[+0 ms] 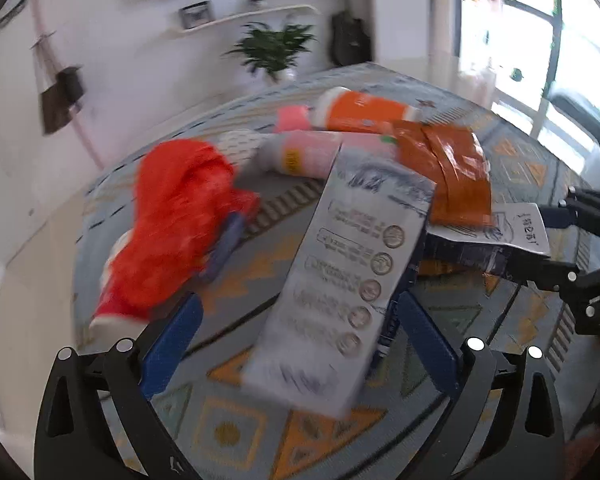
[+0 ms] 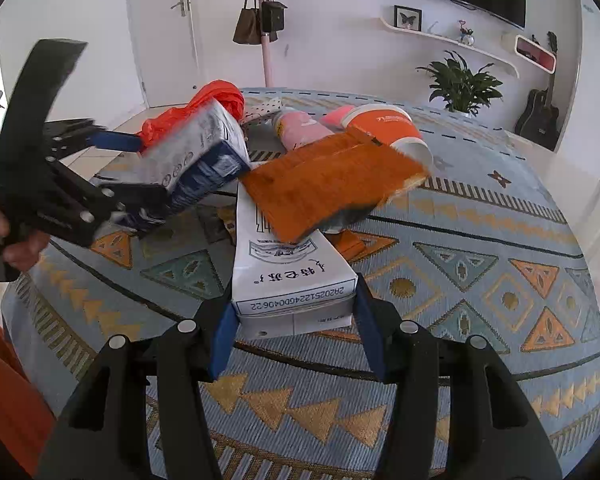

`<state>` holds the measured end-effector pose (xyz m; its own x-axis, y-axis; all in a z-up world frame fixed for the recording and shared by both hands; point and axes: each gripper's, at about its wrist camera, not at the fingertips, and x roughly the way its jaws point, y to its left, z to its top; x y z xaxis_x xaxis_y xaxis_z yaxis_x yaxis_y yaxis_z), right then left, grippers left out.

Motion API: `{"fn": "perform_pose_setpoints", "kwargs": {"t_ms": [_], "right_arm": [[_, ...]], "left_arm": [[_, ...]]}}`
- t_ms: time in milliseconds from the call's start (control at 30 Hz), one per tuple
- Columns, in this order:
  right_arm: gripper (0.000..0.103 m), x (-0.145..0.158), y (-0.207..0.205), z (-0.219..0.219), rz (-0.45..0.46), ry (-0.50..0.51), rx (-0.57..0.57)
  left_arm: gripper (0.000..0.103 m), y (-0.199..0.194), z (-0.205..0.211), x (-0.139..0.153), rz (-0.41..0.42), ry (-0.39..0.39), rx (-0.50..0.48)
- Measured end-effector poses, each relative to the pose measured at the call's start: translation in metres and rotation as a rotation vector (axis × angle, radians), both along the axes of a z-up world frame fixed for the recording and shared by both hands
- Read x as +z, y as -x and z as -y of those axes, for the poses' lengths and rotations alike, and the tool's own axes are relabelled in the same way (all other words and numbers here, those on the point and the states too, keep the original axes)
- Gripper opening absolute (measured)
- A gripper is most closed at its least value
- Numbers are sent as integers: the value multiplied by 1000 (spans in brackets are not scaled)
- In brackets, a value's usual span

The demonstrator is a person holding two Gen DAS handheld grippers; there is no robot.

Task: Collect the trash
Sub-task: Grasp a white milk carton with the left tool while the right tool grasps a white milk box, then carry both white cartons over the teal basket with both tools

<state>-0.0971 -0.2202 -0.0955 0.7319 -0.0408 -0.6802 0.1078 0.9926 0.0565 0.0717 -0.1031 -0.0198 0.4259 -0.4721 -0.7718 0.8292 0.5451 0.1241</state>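
White walls, a dark television, a leafy potted plant [image 1: 274, 54] and a black guitar [image 1: 350, 42] stand behind a round table under a blue-grey cloth with orange and teal triangles [image 1: 236, 436] in the left wrist view. Over that cloth the left gripper [image 1: 300, 322] has its blue fingers [image 1: 174, 340] spread wide, and a blurred grey-white milk carton printed with round icons [image 1: 350, 276] lies slanted between them; whether the pads touch it I cannot tell. Left of the carton sits a crumpled red plastic bag [image 1: 172, 224]. Beyond it lie a pink-labelled bottle [image 1: 304, 154], an orange-and-white paper cup on its side [image 1: 360, 114] and a shiny orange snack wrapper [image 1: 448, 172]. At the right edge the right gripper [image 1: 556, 216] pinches a second white-and-navy carton [image 1: 516, 228].

Seen from the right wrist, the same patterned cloth [image 2: 480, 280] fills the lower half, with a door, hanging bags on a pink stand [image 2: 260, 20] and the plant [image 2: 462, 82] behind. The right gripper [image 2: 296, 336] clamps the end of the white carton with a printed date code [image 2: 296, 280] between its blue pads. The orange wrapper [image 2: 332, 184] rests across the carton's far end. At left, the left gripper [image 2: 136, 164] is seen side-on with the grey-white carton [image 2: 196, 148] tilted at its fingers, lifted off the cloth, the red bag [image 2: 212, 100] behind it. Bottle [image 2: 300, 130] and cup [image 2: 388, 128] lie further back.
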Motion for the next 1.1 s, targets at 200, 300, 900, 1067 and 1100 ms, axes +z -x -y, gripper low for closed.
{"fn": "perform_pose_setpoints", "kwargs": {"t_ms": [200, 300, 900, 1067, 1100], "right_arm": [[50, 2, -3, -1, 2, -37, 3], [50, 3, -8, -5, 3, -40, 0], [50, -1, -13, -18, 4, -38, 15], [50, 1, -13, -20, 3, -33, 20], [50, 2, -13, -21, 6, -34, 26]], "left_arm": [[64, 0, 6, -8, -53, -37, -7], [87, 13, -6, -11, -8, -52, 38], [81, -35, 5, -21, -218, 52, 248], [60, -24, 16, -26, -143, -47, 260], [60, -21, 10, -22, -142, -38, 269]]}}
